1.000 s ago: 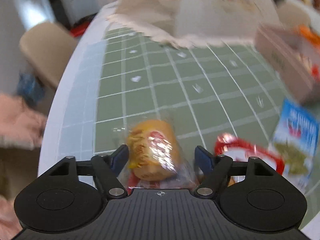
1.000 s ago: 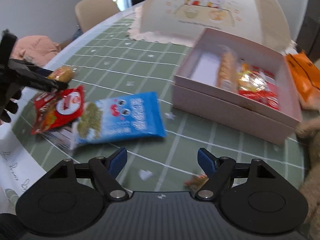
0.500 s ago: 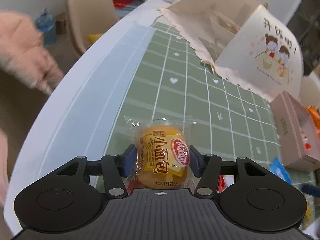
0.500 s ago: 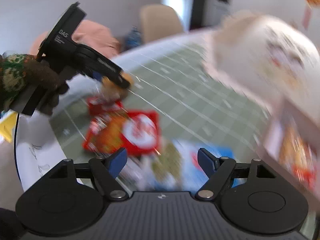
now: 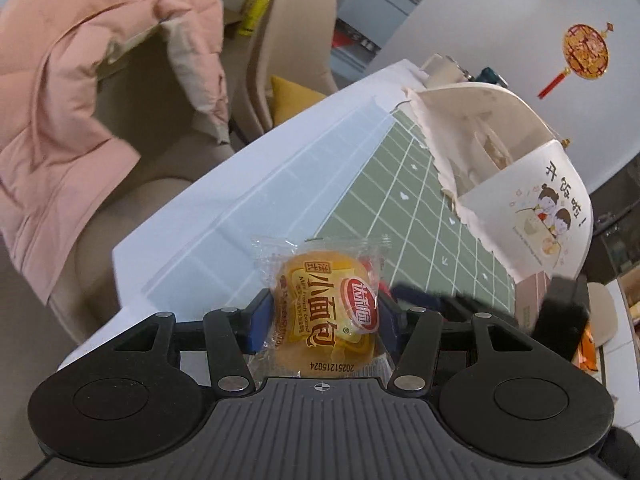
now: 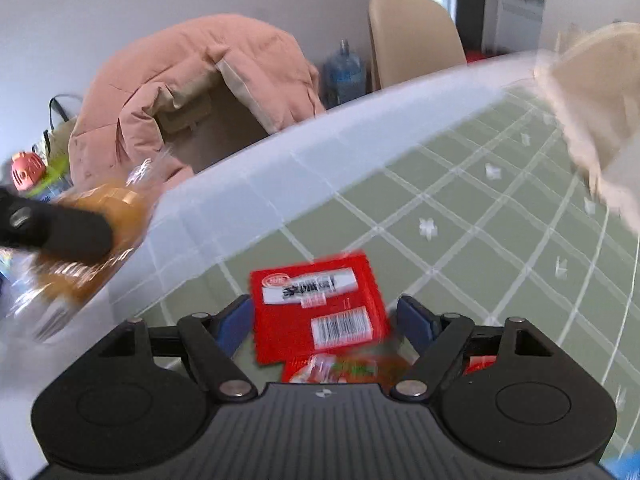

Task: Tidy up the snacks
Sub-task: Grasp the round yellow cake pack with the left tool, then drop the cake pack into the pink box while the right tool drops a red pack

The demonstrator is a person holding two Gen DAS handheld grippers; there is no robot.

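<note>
Reading "Mini French Bread": bun wrapper [image 5: 326, 312]

A: bread bun [image 5: 326, 312]?
B: yellow, clear wrapper, red oval logo, off the table, label facing camera.
A: red packet [image 6: 320, 304]?
B: flat on green check cloth, barcode up, long side toward 12. Second red pack [image 6: 340, 370] at its 6, touching.

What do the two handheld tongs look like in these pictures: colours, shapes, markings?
Both the left tongs and the right tongs look alike: a black ribbed body, two round black discs, black link arms with silver rivets, and blue fingers. A small crosshair mark sits at the body's front edge.
</note>
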